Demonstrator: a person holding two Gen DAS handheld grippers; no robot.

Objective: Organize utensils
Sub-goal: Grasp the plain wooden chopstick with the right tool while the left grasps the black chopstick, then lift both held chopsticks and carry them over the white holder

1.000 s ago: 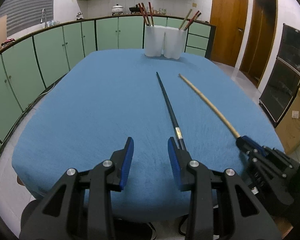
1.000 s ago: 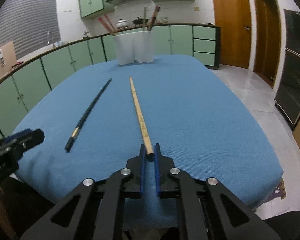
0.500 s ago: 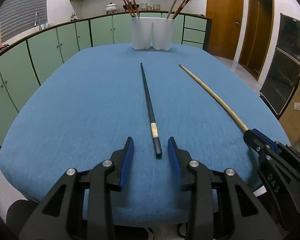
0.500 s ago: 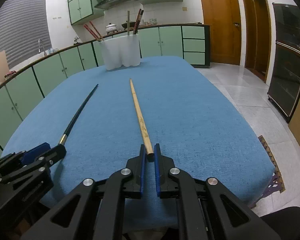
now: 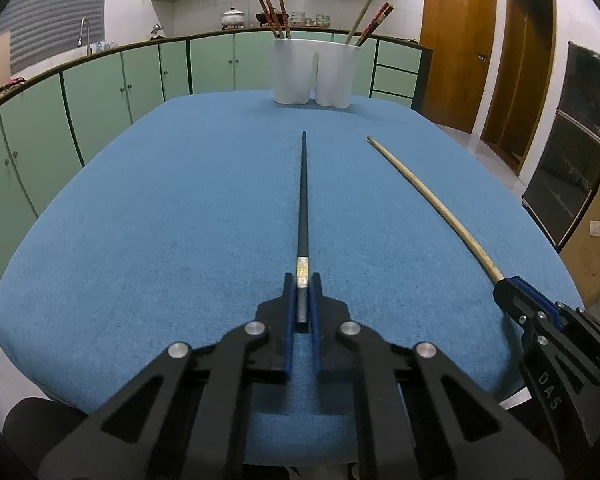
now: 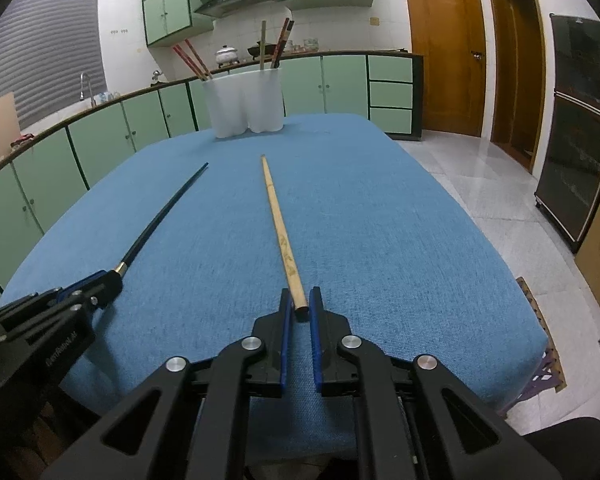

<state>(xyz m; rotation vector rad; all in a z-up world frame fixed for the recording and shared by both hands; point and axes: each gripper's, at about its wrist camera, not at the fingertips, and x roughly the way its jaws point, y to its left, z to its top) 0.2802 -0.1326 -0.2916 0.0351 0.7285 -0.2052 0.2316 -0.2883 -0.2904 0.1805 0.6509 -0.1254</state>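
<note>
My left gripper (image 5: 301,282) is shut on the near end of a black chopstick (image 5: 303,196), which points away over the blue table toward two white holders (image 5: 314,72). It also shows in the right wrist view (image 6: 162,216), with the left gripper (image 6: 114,282) at its near end. My right gripper (image 6: 300,300) is shut on the near end of a light wooden chopstick (image 6: 278,224). That chopstick also shows in the left wrist view (image 5: 432,200), with the right gripper (image 5: 508,286) at its end. The holders (image 6: 244,106) hold several red and wooden chopsticks.
The blue tablecloth (image 5: 160,220) covers an oval table (image 6: 400,220). Green cabinets (image 5: 100,92) curve along the left and back. Wooden doors (image 6: 444,48) and a dark appliance (image 6: 576,168) stand at the right. A cardboard box (image 5: 596,244) sits on the floor at right.
My left gripper moved in over the black chopstick's near end and closed on it. My right gripper stayed shut on the wooden chopstick.
</note>
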